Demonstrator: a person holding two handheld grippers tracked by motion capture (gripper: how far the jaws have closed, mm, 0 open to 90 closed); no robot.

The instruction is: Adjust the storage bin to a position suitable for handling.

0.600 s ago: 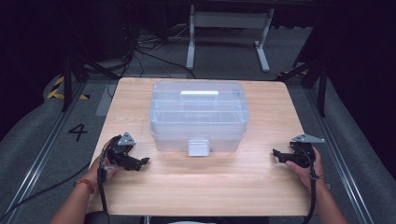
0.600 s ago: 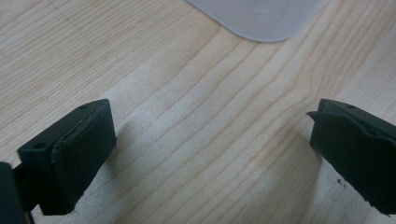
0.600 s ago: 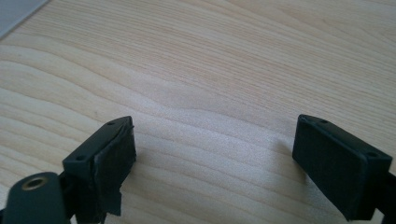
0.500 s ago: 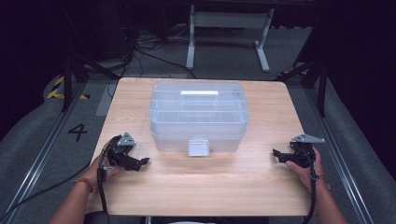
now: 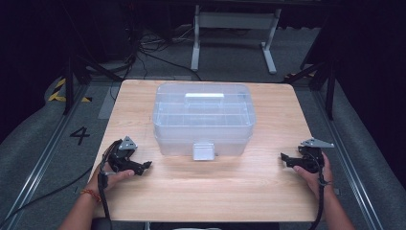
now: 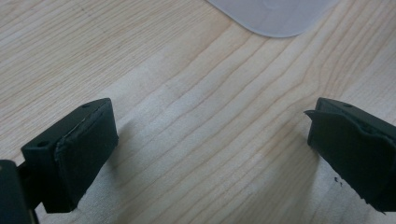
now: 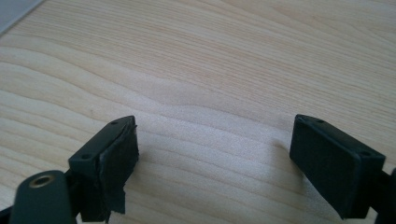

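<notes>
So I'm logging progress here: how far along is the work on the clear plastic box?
Nothing looks done: the clear box sits shut, its front latch down. The left gripper and right gripper rest open and empty on the table. Reaching the box, likely the latch, remains.

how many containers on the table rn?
1. A clear plastic box with its lid on sits mid-table toward the far edge, latch facing the person, between the left gripper and right gripper. Nothing else on the table.

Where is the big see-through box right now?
In the high view, the clear plastic box sits on the wooden table, in the middle toward the far edge. The left hand-held gripper and the right hand-held gripper rest apart from it.
</notes>
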